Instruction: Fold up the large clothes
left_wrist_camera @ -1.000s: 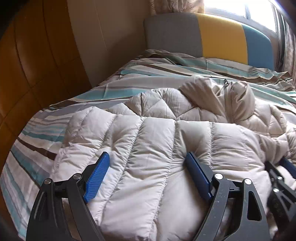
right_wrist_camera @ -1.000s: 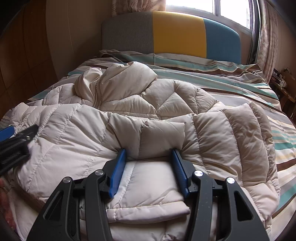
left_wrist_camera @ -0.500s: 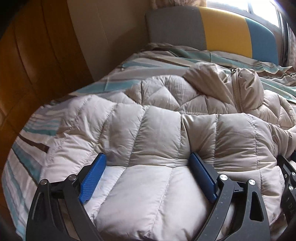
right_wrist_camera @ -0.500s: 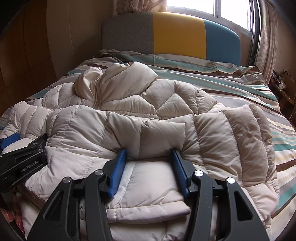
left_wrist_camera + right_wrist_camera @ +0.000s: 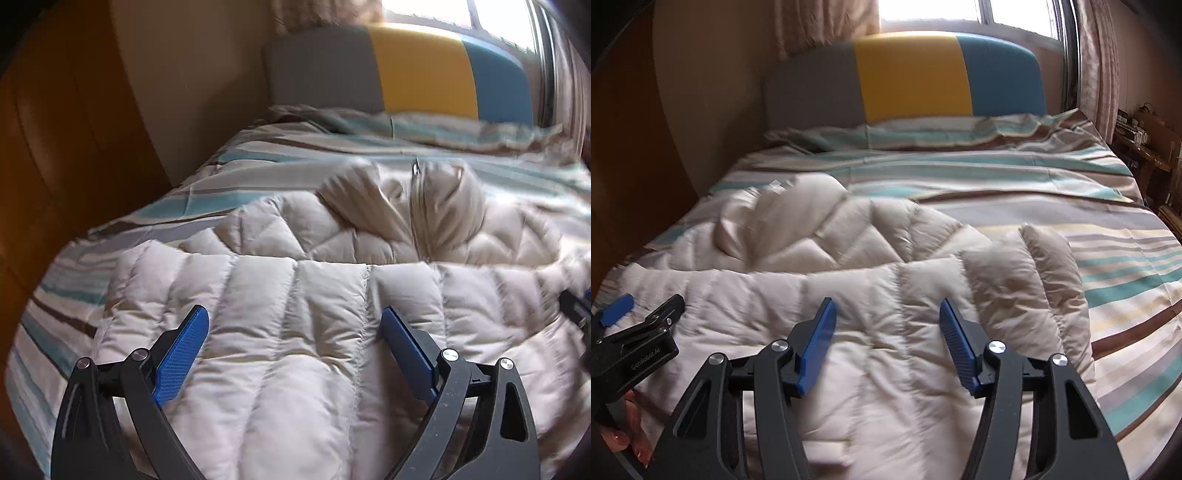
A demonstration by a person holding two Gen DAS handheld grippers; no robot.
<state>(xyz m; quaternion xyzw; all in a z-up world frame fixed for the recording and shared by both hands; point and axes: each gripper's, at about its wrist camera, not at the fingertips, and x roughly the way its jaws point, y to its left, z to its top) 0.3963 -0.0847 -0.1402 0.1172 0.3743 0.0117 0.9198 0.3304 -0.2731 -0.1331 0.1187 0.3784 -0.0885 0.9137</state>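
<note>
**Q:** Where does the coat lie, and what room is there around it?

**A:** One cream quilted down jacket (image 5: 871,258) sprawls across the near end of the striped bedspread (image 5: 1015,177), on the side of the bed nearest the wooden wardrobe (image 5: 48,155). Its folded-over lower panel runs left to right in front of me. Past its right edge, at the puffed sleeve (image 5: 1034,273), bare striped cover runs to the bed's far side. Beyond the collar, open bedspread stretches to one striped pillow (image 5: 923,133) and the grey, yellow and blue headboard (image 5: 908,74). On the left, only a narrow strip of cover shows between coat and wardrobe.

**Q:** How does the garment look?

**A:** Puffy, stitched in vertical channels on the near panel and diamond quilting higher up. The collar (image 5: 417,199) stands bunched with a zip running down its middle. The frames are blurred, so finer seams are unclear.

**Q:** And your two tools?

**A:** My left gripper (image 5: 291,332) hovers over the near panel, its blue pads (image 5: 181,354) spread wide with fabric between them, not pinched. My right gripper (image 5: 886,332) is likewise parted, over the panel toward the sleeve. The left one also shows at the right camera's left edge, my fingernails below it.

**Q:** Anything beyond the bed?

**A:** A curtained window (image 5: 931,14) behind the headboard.
</note>
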